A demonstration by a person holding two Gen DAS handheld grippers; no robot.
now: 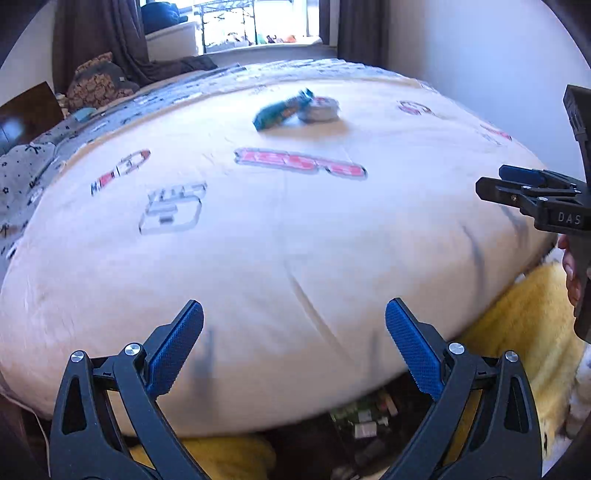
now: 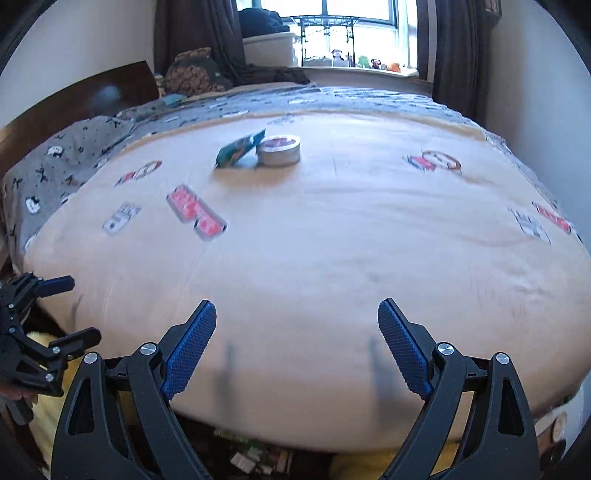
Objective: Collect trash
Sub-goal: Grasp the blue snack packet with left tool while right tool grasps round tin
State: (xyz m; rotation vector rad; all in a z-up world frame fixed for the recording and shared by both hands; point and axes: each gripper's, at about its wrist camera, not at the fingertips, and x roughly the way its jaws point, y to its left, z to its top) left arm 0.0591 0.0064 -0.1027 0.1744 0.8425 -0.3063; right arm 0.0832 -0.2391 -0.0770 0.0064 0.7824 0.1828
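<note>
A teal snack wrapper (image 1: 279,110) lies far out on the cream bedspread (image 1: 258,236), leaning against a round silver tin (image 1: 319,109) with a red lid. Both show in the right wrist view too, the wrapper (image 2: 240,148) left of the tin (image 2: 279,149). My left gripper (image 1: 294,325) is open and empty above the near edge of the bed. My right gripper (image 2: 297,325) is open and empty, also at the near edge. Each gripper shows in the other's view, the right one (image 1: 524,188) at the right, the left one (image 2: 62,310) at the left, open.
The bedspread (image 2: 332,240) carries printed red and grey patches. A grey patterned blanket (image 2: 74,155) and a brown pillow (image 2: 192,74) lie at the far left by a dark headboard (image 2: 74,99). A window (image 2: 332,29) is behind. A yellow rug (image 1: 524,325) and clutter lie on the floor below.
</note>
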